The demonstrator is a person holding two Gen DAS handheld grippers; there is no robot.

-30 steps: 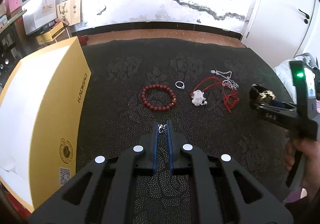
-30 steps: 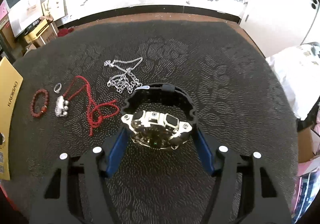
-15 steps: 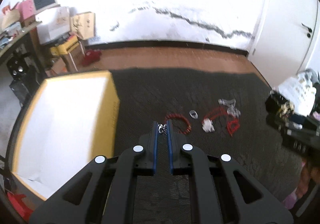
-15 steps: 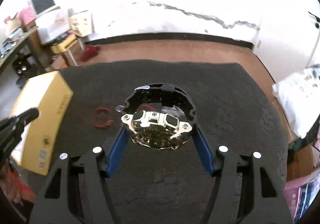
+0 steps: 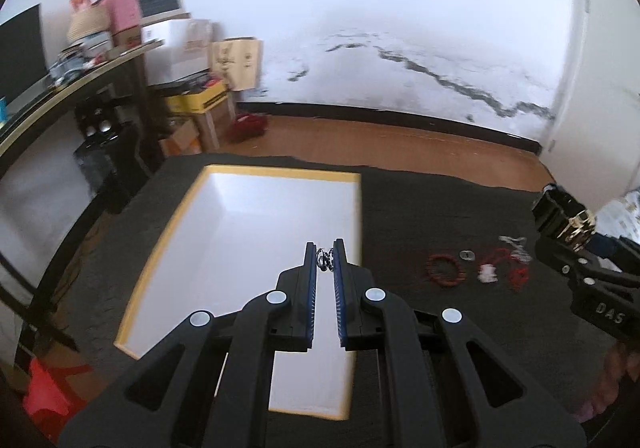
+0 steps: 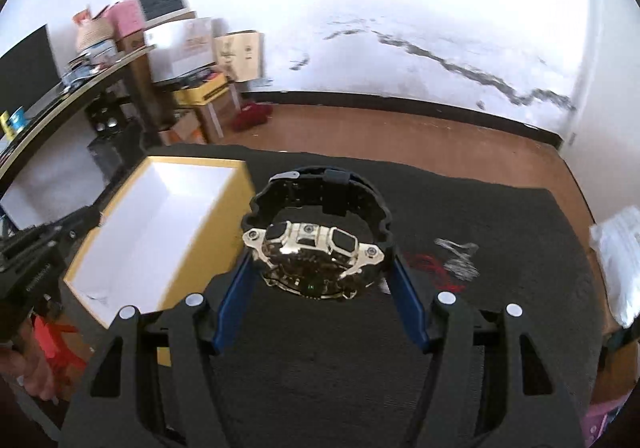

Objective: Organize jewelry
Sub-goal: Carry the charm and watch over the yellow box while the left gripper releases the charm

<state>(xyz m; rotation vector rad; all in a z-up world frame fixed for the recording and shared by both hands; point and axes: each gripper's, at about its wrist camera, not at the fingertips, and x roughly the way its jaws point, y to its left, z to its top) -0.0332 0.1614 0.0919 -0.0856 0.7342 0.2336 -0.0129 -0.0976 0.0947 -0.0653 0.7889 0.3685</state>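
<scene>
Mid-transfer, judging by the layout: yellow box [image 5: 256, 248] open with a bare white floor showing, nothing visibly stowed yet. Left gripper [image 5: 325, 248] pinched nearly closed on a small silver trinket [image 5: 325, 259], too tiny to identify, right at the fingertips and hanging over the box's near right part. Right gripper [image 6: 316, 268] spread fairly wide and clamped on a chunky watch [image 6: 314, 248], blue pads pressing either side of the case; box [image 6: 160, 224] ahead and to the left of that claw, not yet under it. Watch face tipped toward the camera and downward, case's long axis running straight across between the pads, black strap looped up and away from the claw in a closed ring. Still out on the dark mat [image 5: 440, 328], to the right of the left claw and well apart from it: red bead bracelet [image 5: 445, 270], ring [image 5: 466, 256], white charm on red cord [image 5: 489, 272], silver chain [image 5: 513, 244]. By that count, two pieces in hand awaiting release, four left to fetch.
</scene>
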